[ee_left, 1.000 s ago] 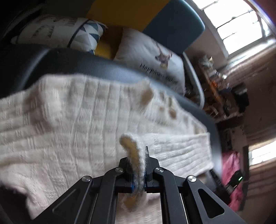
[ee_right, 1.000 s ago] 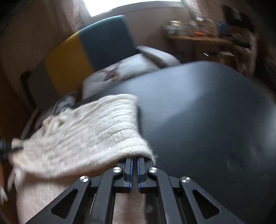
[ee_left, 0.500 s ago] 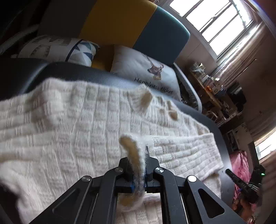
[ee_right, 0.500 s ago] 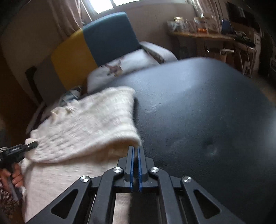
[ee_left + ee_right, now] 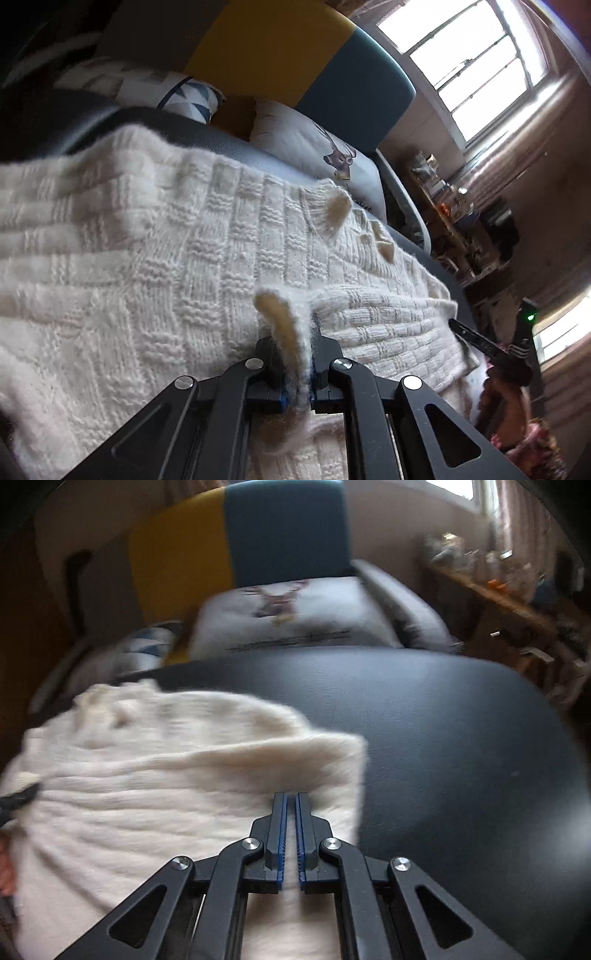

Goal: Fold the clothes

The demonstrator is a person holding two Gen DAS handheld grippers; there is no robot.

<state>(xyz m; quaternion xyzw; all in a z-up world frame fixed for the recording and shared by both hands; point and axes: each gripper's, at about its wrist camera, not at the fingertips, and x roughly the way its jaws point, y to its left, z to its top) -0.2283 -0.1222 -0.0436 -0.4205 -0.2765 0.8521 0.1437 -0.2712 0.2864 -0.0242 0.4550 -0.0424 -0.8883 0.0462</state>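
Cream sweater spread on a black cushion, a gripper at each end.

From the left wrist, the left gripper [image 5: 295,365] pinches a raised fold of the sweater [image 5: 147,266], wool bunched between its closed-in jaws; the right gripper [image 5: 491,347] shows at the sweater's far edge, and a deer pillow [image 5: 325,147] sits behind. From the right wrist, the right gripper [image 5: 290,834] has its jaws drawn narrow over the sweater [image 5: 166,782]; whether wool is caught between them I cannot tell. The sweater covers the cushion's [image 5: 443,738] left part.
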